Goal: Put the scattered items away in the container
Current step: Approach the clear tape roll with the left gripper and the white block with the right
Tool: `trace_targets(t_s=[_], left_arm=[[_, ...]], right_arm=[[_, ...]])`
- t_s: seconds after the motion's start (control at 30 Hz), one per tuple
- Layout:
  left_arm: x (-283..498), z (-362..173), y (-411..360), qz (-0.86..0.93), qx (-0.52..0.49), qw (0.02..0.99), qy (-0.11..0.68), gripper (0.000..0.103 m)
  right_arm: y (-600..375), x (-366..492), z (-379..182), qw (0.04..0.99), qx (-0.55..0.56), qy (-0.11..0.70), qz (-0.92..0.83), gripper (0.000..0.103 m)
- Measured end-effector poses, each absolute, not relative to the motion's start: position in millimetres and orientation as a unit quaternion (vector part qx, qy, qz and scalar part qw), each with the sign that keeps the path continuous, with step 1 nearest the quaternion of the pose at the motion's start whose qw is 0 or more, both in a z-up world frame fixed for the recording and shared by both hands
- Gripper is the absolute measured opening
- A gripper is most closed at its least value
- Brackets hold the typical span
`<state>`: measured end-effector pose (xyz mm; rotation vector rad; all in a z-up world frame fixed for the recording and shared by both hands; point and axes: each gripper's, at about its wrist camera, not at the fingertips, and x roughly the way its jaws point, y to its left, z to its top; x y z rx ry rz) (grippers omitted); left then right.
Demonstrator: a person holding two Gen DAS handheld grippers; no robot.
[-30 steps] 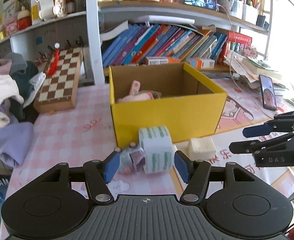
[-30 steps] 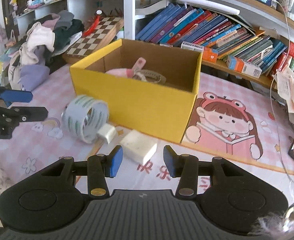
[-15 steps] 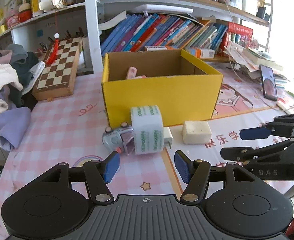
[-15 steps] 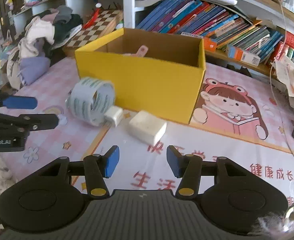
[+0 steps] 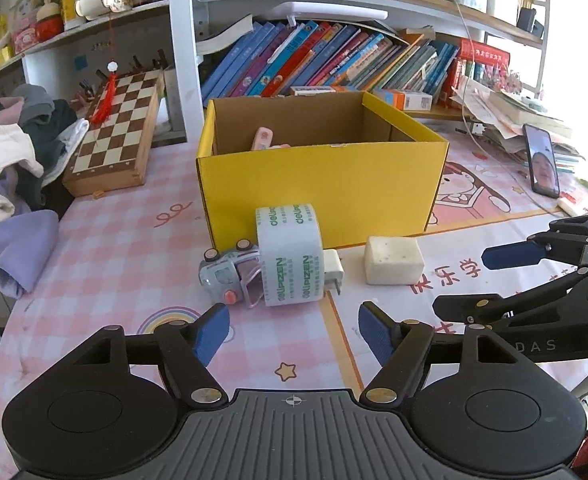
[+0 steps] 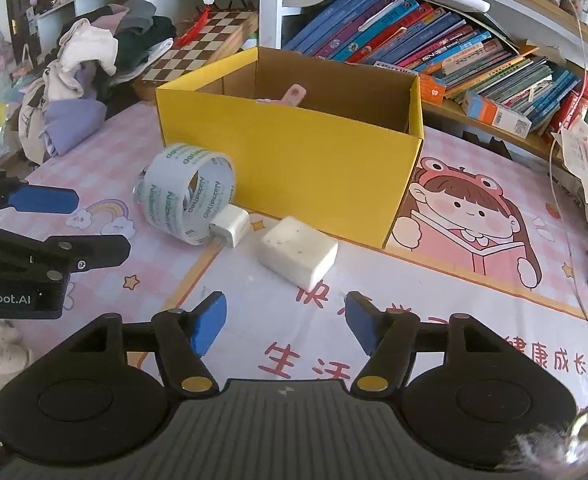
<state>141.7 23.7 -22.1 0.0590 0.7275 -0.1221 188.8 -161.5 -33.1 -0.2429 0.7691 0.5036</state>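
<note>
Bare desk (image 6: 278, 320) is left before the white block (image 6: 298, 250); beyond, passage is blocked by the yellow box (image 6: 294, 172), with the tape roll (image 6: 186, 196) beside.

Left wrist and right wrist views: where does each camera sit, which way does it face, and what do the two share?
Left wrist: sits on the left gripper, faces forward over the tape roll and toy car to the yellow box; own open fingers show, with the right gripper at right.
Right wrist: sits on the right gripper, faces the white block and box from its right corner; own open fingers show, with the left gripper at left.
Shared: box, tape roll, charger plug, white block, chessboard.
</note>
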Motion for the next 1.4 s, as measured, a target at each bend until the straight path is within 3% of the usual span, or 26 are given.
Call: trace_targets(t_s=[0.13, 1.4], left_arm=[[146, -23, 22, -0.057, 0.027, 0.932, 0.358, 0.073], [186, -41, 14, -0.030, 0.014, 0.922, 0.386, 0.074]], right_arm=[[-163, 194, -34, 0.888, -0.116, 0.372, 0.244, 0.070], [-163, 244, -56, 0.861, -0.129, 0.407, 0.278, 0.070]])
